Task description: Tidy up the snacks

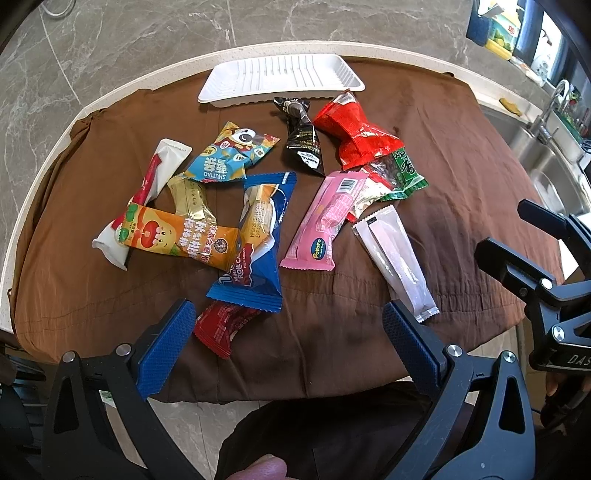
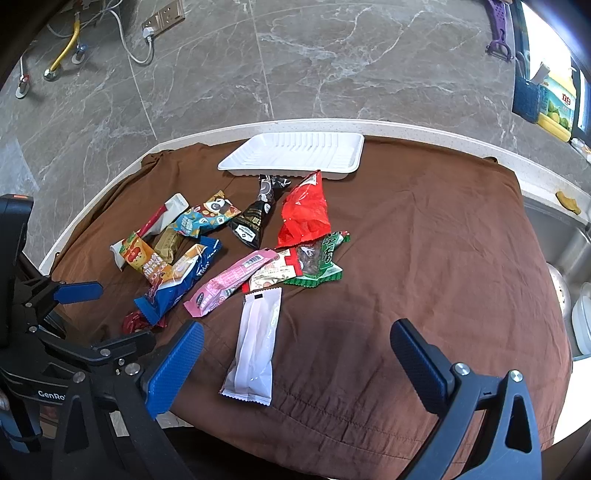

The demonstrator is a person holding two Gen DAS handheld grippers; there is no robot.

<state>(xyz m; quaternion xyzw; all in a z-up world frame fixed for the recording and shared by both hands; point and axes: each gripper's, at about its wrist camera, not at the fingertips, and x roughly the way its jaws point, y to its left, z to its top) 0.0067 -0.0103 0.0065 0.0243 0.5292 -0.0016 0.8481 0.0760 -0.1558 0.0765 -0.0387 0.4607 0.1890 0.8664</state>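
Several snack packets lie scattered on a brown cloth (image 1: 443, 155). An empty white tray (image 1: 280, 79) stands at the far edge; it also shows in the right wrist view (image 2: 295, 155). A blue roll-cake packet (image 1: 255, 240), a pink wafer packet (image 1: 321, 221), a red bag (image 1: 354, 129) and a white packet (image 2: 255, 347) are among them. My left gripper (image 1: 288, 347) is open and empty above the near edge, by a small red packet (image 1: 221, 325). My right gripper (image 2: 295, 365) is open and empty, with the white packet between its fingers' line.
The cloth covers a white counter (image 2: 406, 127) against a grey marble wall (image 2: 332, 55). A steel sink (image 1: 546, 147) with a tap lies to the right. A wall socket with cables (image 2: 162, 18) is at the upper left.
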